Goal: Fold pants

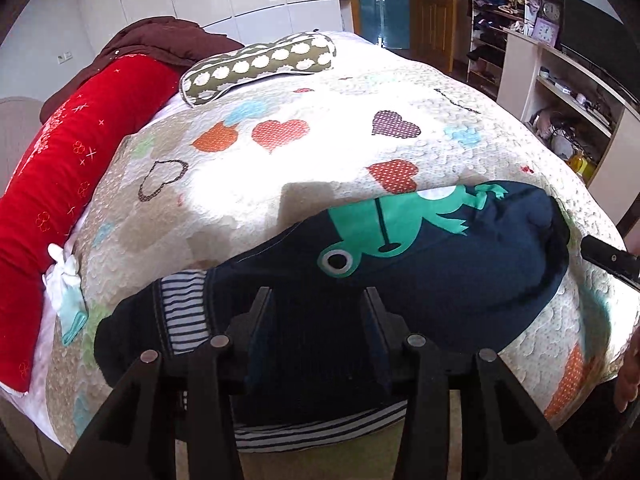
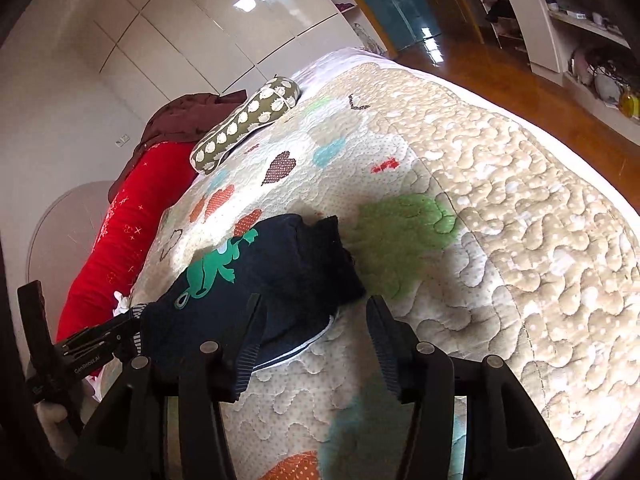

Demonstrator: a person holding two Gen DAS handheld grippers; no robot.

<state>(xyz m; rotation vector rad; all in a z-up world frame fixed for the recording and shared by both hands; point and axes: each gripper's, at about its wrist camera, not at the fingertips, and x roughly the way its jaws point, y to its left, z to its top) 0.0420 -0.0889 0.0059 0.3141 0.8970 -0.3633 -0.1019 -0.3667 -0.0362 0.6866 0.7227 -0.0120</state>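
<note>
A: Where do the pants lie?
B: Folded, near the quilt's front edge, frog print up.
A: The left gripper?
B: Parted over the striped waistband, pads clear of the cloth, gripping nothing.
A: The right gripper?
B: Jaws apart beside the dark cuff end, empty.

Bright daylight, blown-out patch on quilt, wardrobe glare, strong fisheye bend w/ dark corners — slight blur.
</note>
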